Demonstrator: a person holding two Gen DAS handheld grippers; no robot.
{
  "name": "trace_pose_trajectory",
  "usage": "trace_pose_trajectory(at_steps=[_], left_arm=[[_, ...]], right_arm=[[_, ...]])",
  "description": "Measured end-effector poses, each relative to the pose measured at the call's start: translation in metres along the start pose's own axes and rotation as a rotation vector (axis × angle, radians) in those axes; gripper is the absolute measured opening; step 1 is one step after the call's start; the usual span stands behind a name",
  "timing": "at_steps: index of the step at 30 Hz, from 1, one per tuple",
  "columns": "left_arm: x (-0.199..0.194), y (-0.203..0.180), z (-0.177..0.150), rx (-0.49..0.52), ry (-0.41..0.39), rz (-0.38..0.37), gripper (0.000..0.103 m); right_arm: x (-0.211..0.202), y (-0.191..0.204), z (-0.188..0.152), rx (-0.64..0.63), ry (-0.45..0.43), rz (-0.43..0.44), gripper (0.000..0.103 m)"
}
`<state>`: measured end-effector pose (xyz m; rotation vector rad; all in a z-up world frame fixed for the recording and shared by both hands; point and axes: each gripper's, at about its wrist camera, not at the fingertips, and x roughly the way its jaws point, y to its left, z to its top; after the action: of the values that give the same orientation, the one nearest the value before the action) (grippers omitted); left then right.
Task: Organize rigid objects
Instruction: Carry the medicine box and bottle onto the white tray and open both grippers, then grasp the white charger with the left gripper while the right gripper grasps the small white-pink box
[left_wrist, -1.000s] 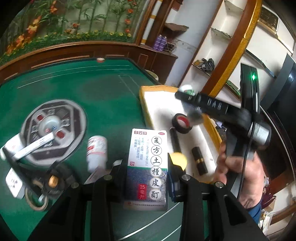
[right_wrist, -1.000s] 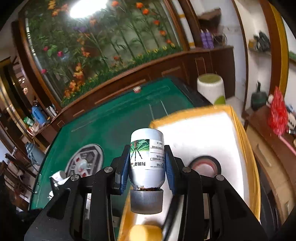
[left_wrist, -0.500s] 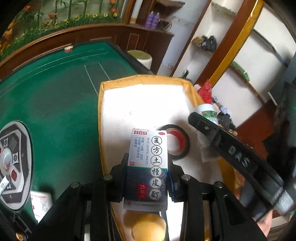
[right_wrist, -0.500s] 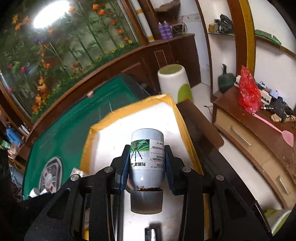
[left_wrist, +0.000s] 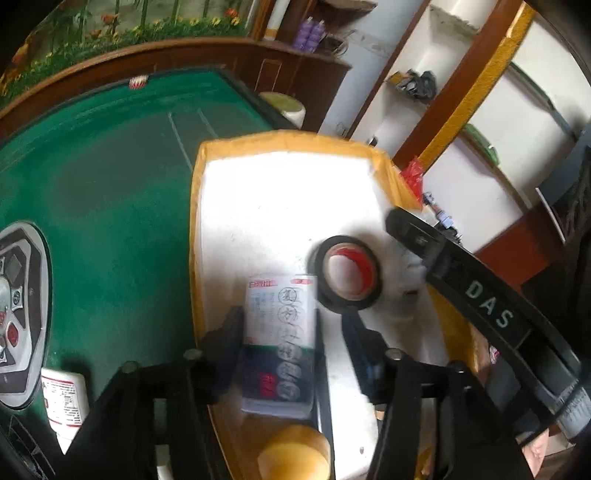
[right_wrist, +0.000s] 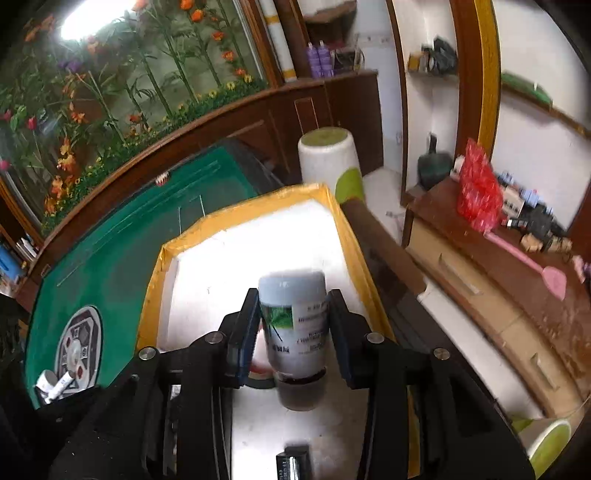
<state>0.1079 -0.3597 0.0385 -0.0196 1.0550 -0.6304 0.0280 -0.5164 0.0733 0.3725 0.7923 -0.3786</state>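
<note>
Both jaws had just opened, releasing the medicine box (left_wrist: 279, 343) and bottle (right_wrist: 293, 321) over the tray (left_wrist: 197, 236). One white bottle (left_wrist: 64, 402) remained on the counter (left_wrist: 110, 206), lower left.

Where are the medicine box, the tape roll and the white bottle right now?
medicine box (left_wrist: 279, 332): left wrist view, printed front face.
tape roll (left_wrist: 349, 273): left wrist view, black outer ring, lying in the tray.
white bottle (right_wrist: 293, 325): right wrist view, labelled side.

Matt green felt table (left_wrist: 110, 192), white foam tray (left_wrist: 280, 192), glossy tape roll (left_wrist: 347, 273).
</note>
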Motion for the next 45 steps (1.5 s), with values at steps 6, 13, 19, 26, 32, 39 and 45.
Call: trace_pose_trajectory(at_steps=[6,13,19,26,32,39,45], left_arm=[[-0.035,-0.003,-0.013,0.013,-0.077,-0.002,0.073],[-0.099,0.014,-0.060,0.033,-0.165,-0.045,0.073],[-0.152,0.048,-0.110,0.027,-0.249,-0.003,0.075],[-0.196,0.099,-0.150,-0.011,-0.326,0.078,0.078],[-0.208,0.160,-0.166,-0.145,-0.344,0.092,0.078],[-0.217,0.204,-0.173,-0.237,-0.356,0.112,0.078],[-0.215,0.223,-0.180,-0.270,-0.360,0.166,0.078]], right_arm=[[-0.031,0.003,0.004,0.002,-0.156,0.044,0.067],[-0.058,0.014,-0.003,-0.011,-0.297,0.094,0.067],[-0.067,0.039,-0.016,-0.092,-0.338,0.121,0.067],[-0.071,0.076,-0.040,-0.230,-0.353,0.144,0.067],[-0.093,0.100,-0.072,-0.197,-0.355,0.272,0.067],[-0.128,0.132,-0.123,-0.152,-0.405,0.405,0.070],[-0.123,0.149,-0.136,-0.222,-0.378,0.408,0.070]])
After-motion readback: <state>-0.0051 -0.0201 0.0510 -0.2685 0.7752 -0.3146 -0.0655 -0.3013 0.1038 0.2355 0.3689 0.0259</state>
